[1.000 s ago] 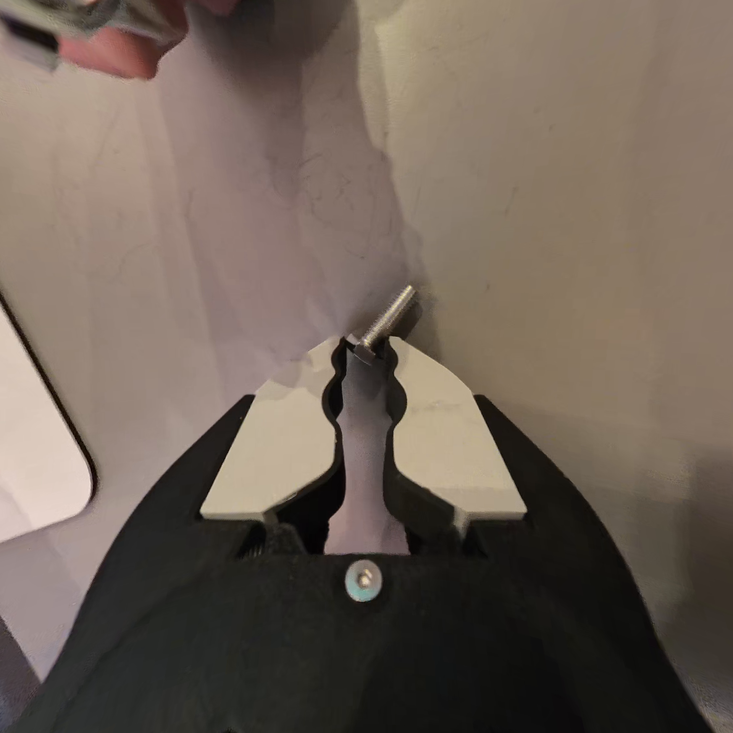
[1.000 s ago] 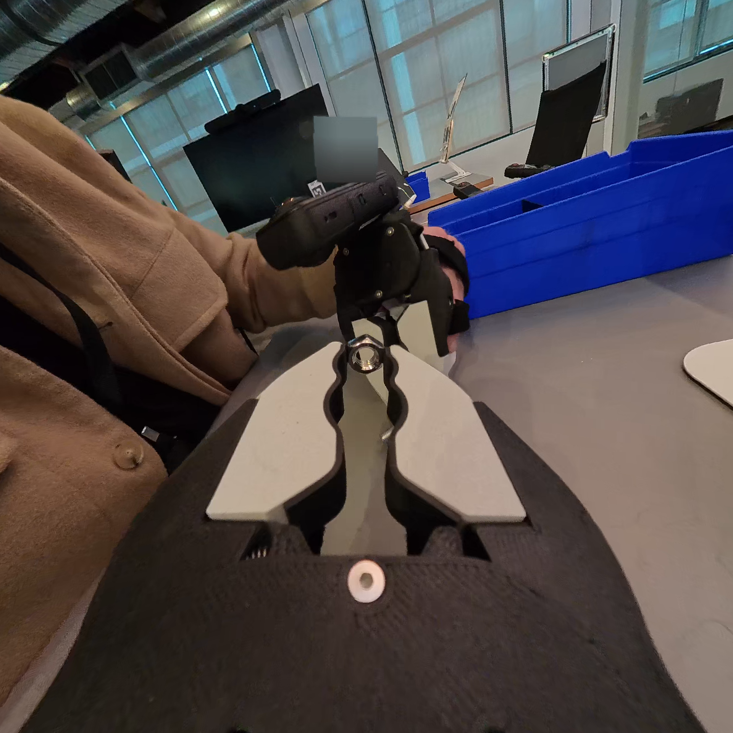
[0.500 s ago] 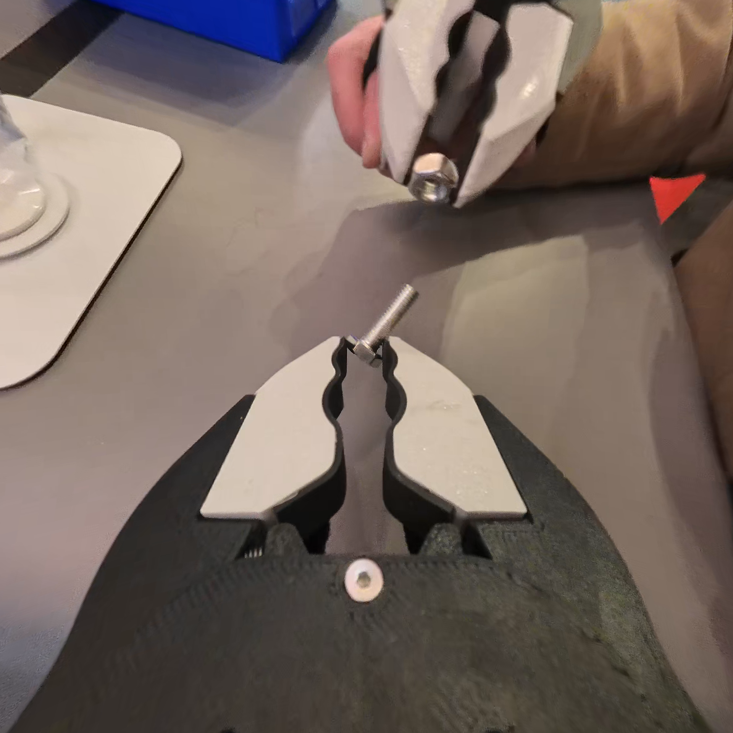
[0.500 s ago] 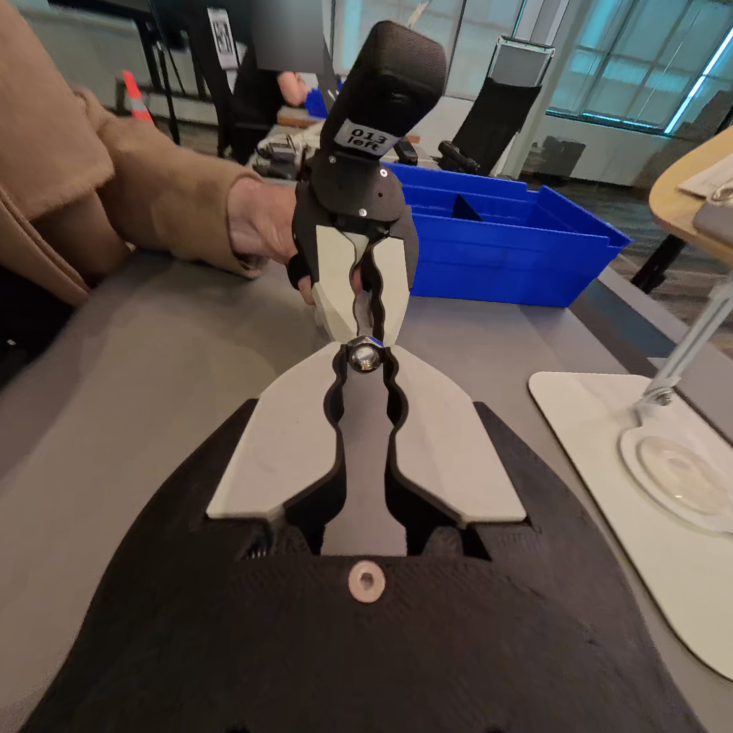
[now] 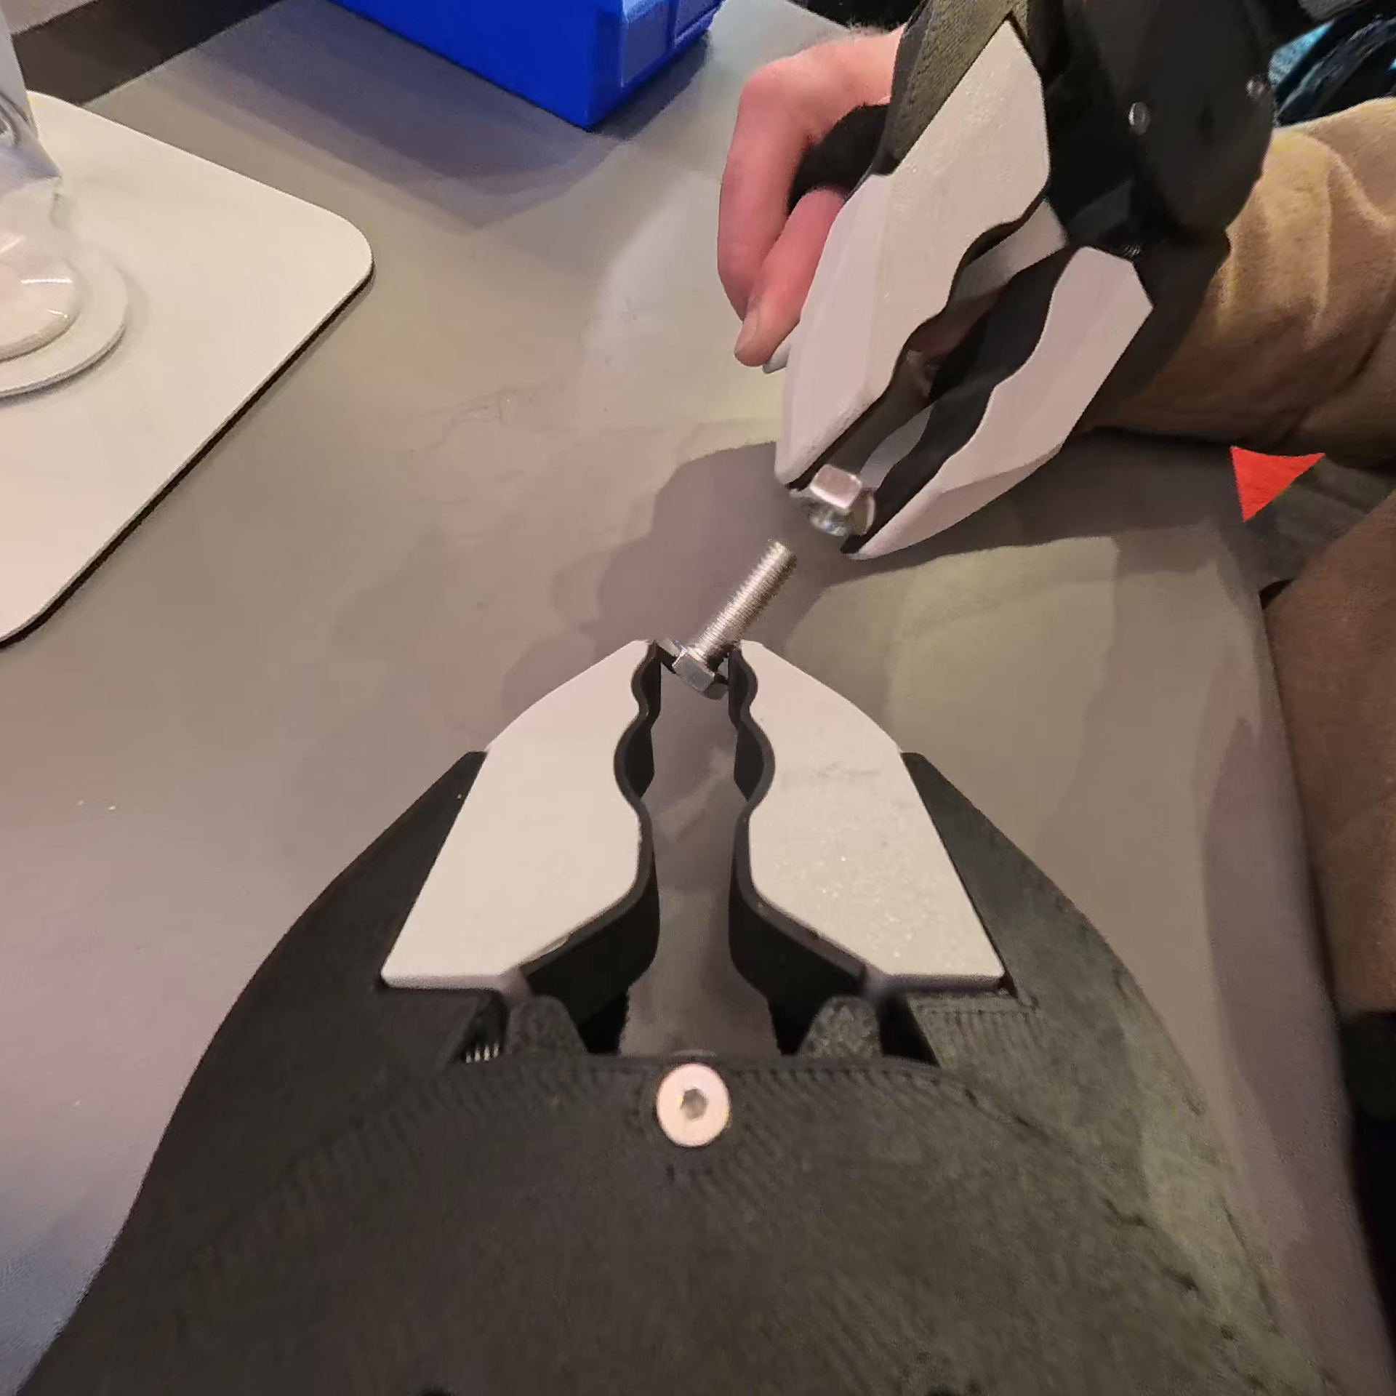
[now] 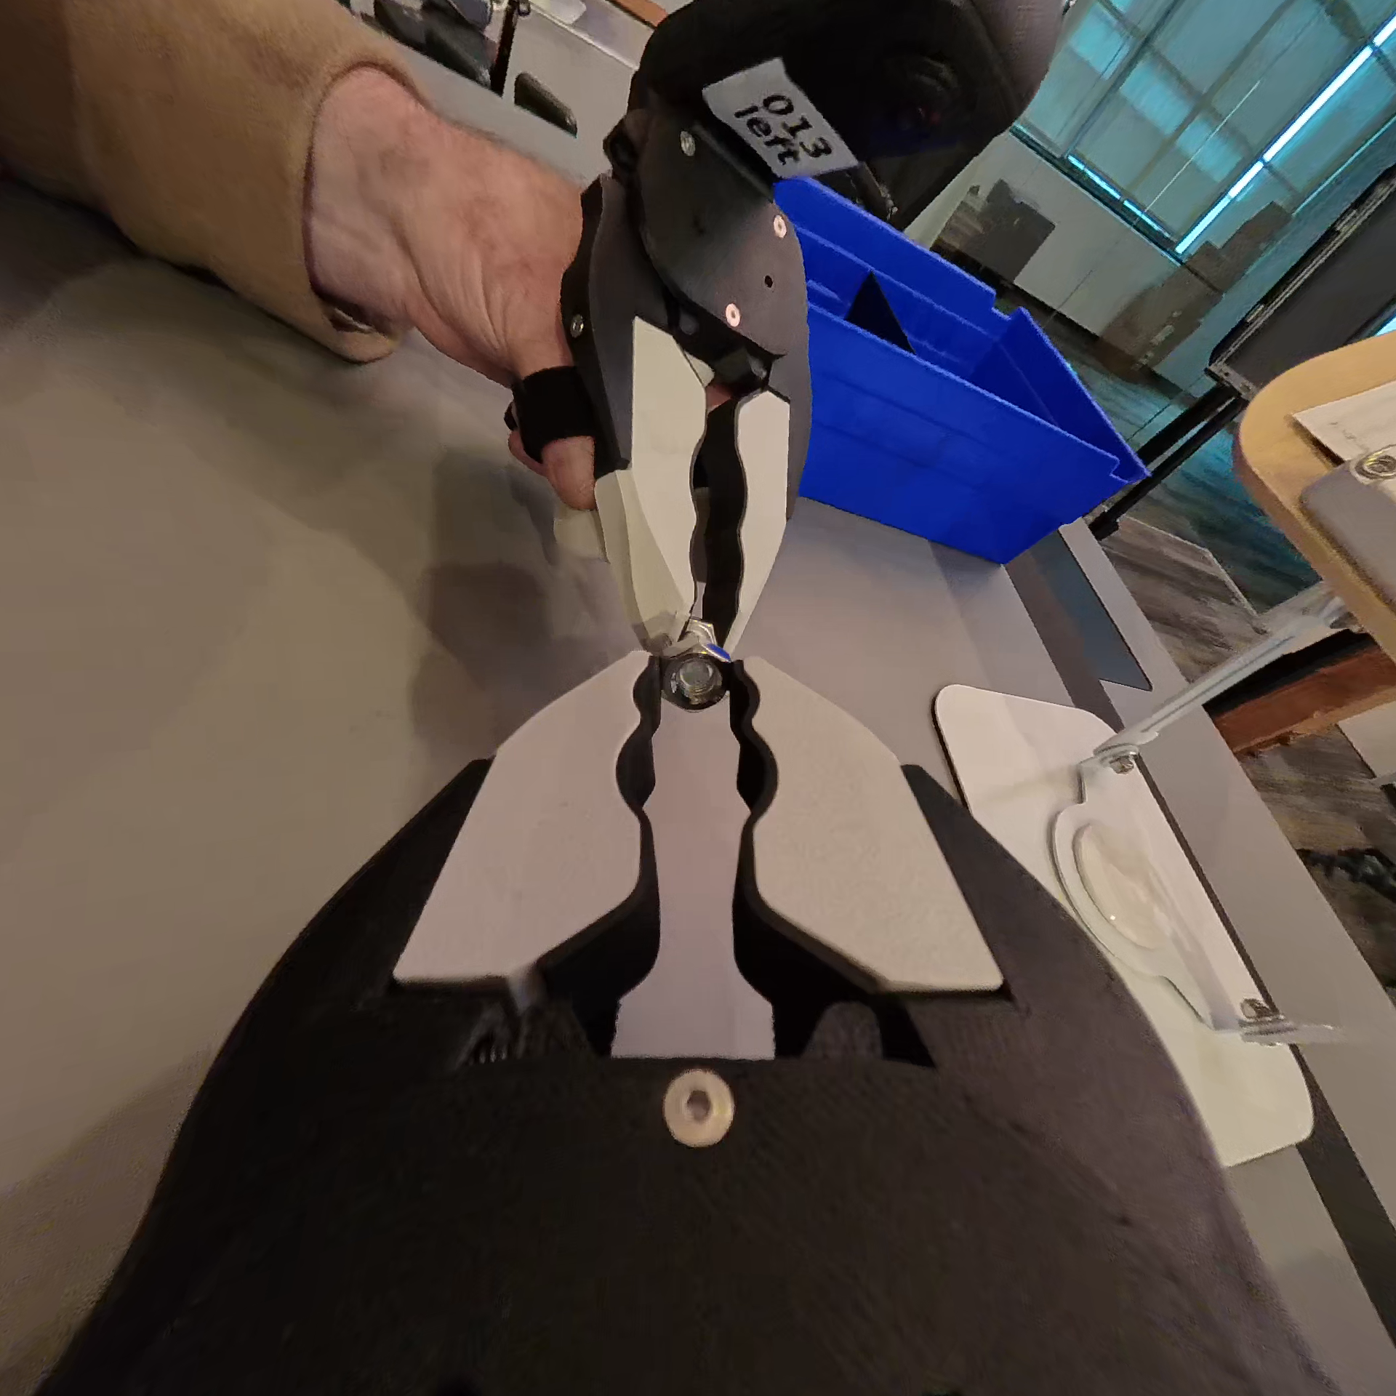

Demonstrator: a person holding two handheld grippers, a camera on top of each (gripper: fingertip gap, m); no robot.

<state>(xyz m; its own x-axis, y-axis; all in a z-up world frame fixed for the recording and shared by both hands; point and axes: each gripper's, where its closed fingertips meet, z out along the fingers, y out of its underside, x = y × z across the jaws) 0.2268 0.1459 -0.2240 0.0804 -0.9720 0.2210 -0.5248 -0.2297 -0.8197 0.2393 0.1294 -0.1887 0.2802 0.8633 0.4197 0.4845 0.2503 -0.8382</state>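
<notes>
Above the grey bench (image 5: 378, 680), the left gripper (image 5: 693, 665) has its jaws clamped on the head of a bolt (image 5: 736, 604), shank pointing forward. Just beyond its tip, the right gripper (image 5: 835, 508) pinches a nut (image 5: 837, 498), apart from the bolt.

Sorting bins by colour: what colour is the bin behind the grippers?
Blue bin, clearest in the right wrist view.
</notes>
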